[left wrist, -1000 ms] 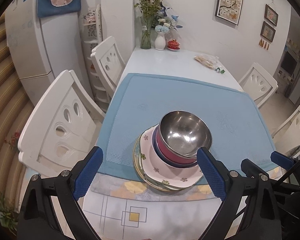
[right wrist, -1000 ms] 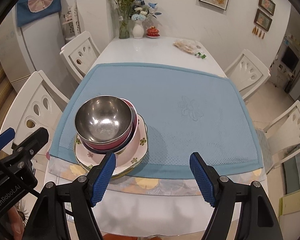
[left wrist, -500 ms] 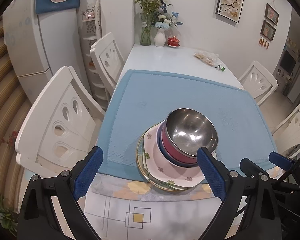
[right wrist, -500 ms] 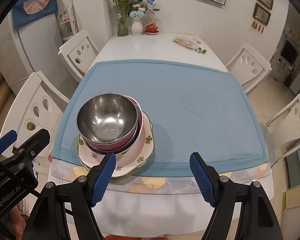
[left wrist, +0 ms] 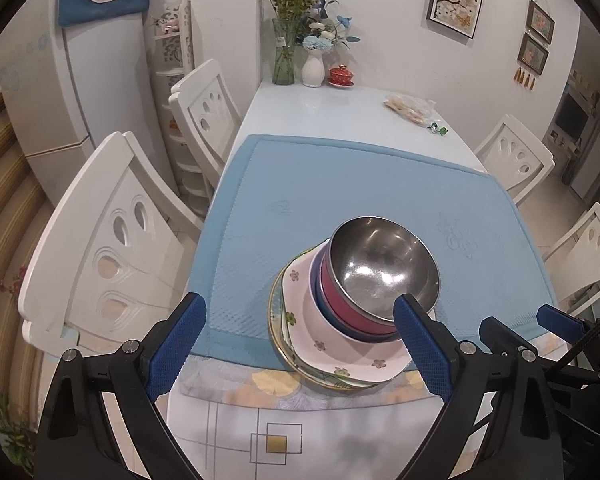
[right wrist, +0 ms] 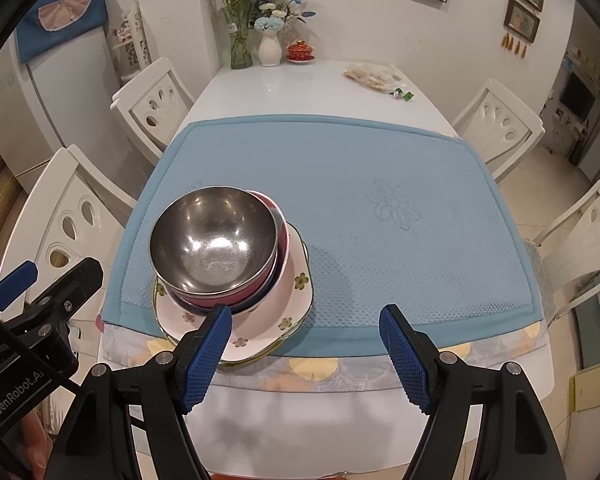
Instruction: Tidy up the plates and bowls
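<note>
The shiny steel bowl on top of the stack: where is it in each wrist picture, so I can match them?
Left wrist view: the shiny steel bowl is right of centre, just above the right-hand blue finger pad.
Right wrist view: the bowl is left of centre, above the left-hand pad.
Shared landmark: the white flower vase at the table's far end.

Three bowls (left wrist: 380,268), two plates (left wrist: 320,344)

Your left gripper's right finger (left wrist: 420,344) covers part of the steel bowl's (left wrist: 384,266) rim; plates (left wrist: 300,344) beneath cannot be counted.
</note>
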Motion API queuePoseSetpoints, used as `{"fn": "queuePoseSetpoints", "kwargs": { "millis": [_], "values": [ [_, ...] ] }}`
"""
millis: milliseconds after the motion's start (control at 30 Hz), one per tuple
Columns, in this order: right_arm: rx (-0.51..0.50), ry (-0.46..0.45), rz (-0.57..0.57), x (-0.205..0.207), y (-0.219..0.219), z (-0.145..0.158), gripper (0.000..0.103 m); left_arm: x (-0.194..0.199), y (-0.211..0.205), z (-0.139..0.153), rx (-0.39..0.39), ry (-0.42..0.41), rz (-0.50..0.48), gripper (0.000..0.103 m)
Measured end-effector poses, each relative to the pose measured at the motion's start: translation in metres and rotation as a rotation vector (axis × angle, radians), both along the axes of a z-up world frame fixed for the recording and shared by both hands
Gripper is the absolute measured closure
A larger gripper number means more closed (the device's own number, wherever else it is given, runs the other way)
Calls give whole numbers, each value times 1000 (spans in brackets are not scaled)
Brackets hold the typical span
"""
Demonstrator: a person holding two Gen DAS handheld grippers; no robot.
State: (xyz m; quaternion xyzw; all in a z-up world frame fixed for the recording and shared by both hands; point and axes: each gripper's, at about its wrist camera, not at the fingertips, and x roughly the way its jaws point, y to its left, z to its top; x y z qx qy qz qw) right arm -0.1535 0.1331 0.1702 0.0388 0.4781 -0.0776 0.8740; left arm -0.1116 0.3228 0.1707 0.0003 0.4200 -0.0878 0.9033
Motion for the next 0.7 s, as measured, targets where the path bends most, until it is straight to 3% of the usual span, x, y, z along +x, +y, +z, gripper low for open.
{"fn": "queuePoseSetpoints", "kwargs": {
  "millis": [700],
  "values": [
    [52,36,-44,9,-8,-14,29,14,-9,-6,10,23,-23,8]
  ]
}}
